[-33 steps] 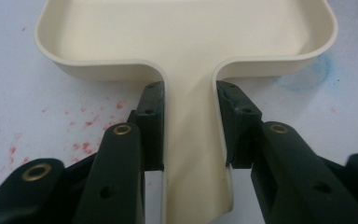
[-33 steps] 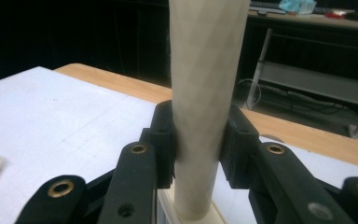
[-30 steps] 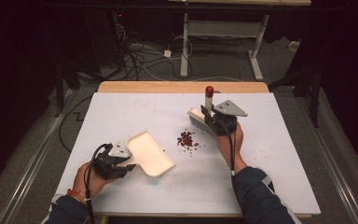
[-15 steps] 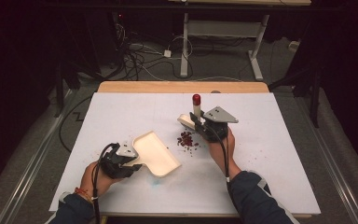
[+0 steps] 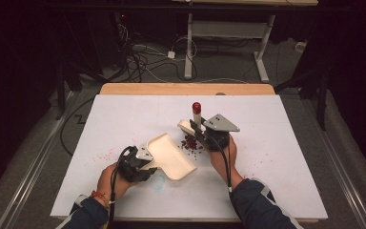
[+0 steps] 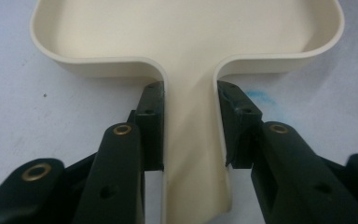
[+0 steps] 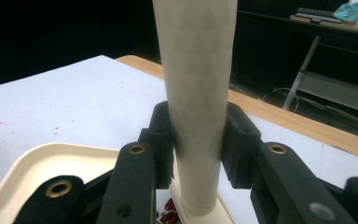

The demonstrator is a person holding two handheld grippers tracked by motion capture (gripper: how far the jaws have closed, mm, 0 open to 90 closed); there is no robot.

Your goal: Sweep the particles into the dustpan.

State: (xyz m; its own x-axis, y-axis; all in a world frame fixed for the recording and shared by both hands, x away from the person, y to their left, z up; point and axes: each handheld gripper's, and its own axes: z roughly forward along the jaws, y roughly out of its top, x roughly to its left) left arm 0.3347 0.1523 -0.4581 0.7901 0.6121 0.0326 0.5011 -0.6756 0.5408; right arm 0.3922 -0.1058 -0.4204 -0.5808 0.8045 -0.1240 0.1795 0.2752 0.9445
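Left tongs clamped on cream dustpan handle — right tongs gripping brush handle — no legible writing

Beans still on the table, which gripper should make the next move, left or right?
Right, probably. The right gripper is shut on the brush, right at the beans. The left gripper is shut on the dustpan handle, its open edge beside the pile; it only needs to hold.
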